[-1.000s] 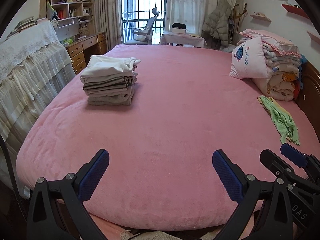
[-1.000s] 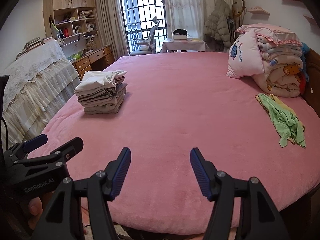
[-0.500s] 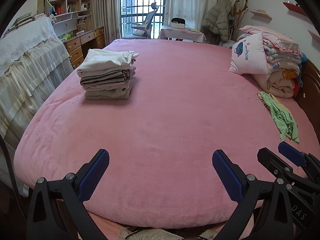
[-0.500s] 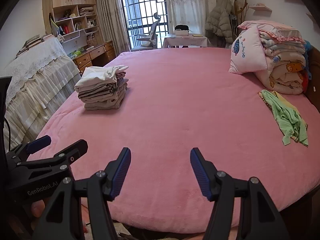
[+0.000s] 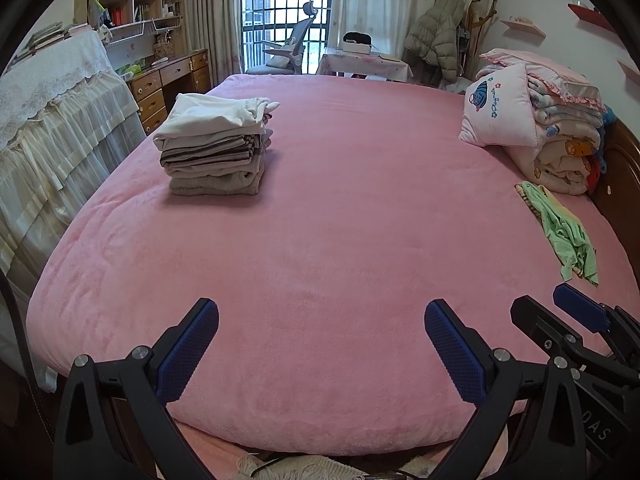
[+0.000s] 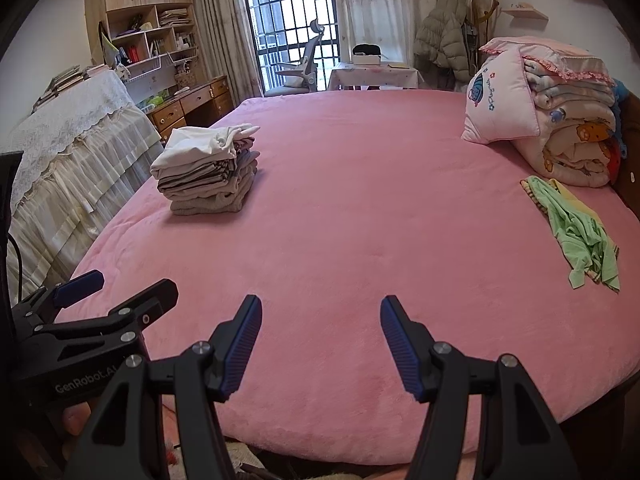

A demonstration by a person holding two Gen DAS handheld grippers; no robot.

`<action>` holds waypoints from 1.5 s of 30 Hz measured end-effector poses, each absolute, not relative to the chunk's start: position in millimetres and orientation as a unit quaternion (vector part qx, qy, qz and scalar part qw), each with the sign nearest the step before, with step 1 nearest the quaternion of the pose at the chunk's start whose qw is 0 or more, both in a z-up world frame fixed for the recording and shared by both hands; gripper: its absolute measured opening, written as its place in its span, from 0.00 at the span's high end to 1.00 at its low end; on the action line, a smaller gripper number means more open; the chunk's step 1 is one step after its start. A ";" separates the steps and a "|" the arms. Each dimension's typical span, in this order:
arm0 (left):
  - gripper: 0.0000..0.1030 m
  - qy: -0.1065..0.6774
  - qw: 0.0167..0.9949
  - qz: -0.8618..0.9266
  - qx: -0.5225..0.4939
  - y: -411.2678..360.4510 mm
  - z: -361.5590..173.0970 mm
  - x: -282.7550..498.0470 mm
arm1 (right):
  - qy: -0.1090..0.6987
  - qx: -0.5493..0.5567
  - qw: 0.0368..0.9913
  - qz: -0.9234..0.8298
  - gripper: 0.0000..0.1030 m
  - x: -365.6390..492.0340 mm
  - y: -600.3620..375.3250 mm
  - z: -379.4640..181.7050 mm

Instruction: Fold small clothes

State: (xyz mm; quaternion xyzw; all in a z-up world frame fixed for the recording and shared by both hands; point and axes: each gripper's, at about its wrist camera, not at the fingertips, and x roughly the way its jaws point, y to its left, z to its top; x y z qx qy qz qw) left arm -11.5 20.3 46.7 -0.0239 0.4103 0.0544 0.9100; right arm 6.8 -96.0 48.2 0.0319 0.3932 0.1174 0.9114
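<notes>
Both tongs hover low over the near edge of the pink bed [image 5: 320, 240], spread wide, nothing between the blades.

Left tongs [image 5: 322, 344]: released, jaws far apart, empty. Right tongs [image 6: 321, 344]: released, jaws apart (narrower gap than left), empty. In the left view the right tongs show at the lower right corner; in the right view the left tongs show at lower left, w/ a bit of the person's finger under them.

Task item: green garment [image 5: 562, 228], unfolded and crumpled, lying on the bed w/ a yellow piece [image 6: 568, 196] partly under it. Position rel. to bed: right side, just in front of the bedding pile [image 5: 560, 136] at the headboard end. Well apart from both tongs; nearer the right tongs than the left. Not touched by either.

Folded stack [image 5: 216, 148]: on the bed's left side toward the far end, white piece on top, grey/beige below. Layer count hard to tell exactly, approx. six. Well apart from tongs.

Counts:
- tongs: 2
- loose garments: 2 (green, yellow)
- folded stacks: 1
- pillow [image 6: 500, 108]: 1, pink, leaning on the bedding pile
- bedding piles: 1

Beyond the bed's far edge: office chair [image 5: 292, 48], small tabletop [image 5: 364, 62] w/ a box on it.
</notes>
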 end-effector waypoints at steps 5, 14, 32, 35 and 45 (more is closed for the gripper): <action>0.01 0.411 0.910 0.055 -0.024 20.3 46.5 -12.4 | 0.392 0.033 0.912 0.118 0.40 6.7 -95.8 48.1; 0.01 0.412 0.909 0.055 -0.024 20.9 46.0 -13.3 | 0.391 0.032 0.912 0.119 0.40 6.3 -95.4 48.4; 0.01 0.412 0.909 0.054 -0.023 21.7 45.1 -15.2 | 0.392 0.033 0.912 0.119 0.40 6.3 -95.9 48.1; 0.01 0.413 0.909 0.053 -0.022 23.4 43.0 -17.1 | 0.393 0.033 0.911 0.119 0.40 6.5 -96.4 48.0; 0.01 0.414 0.908 0.051 -0.021 25.0 40.9 -18.0 | 0.395 0.037 0.910 0.118 0.40 1.2 -89.1 48.5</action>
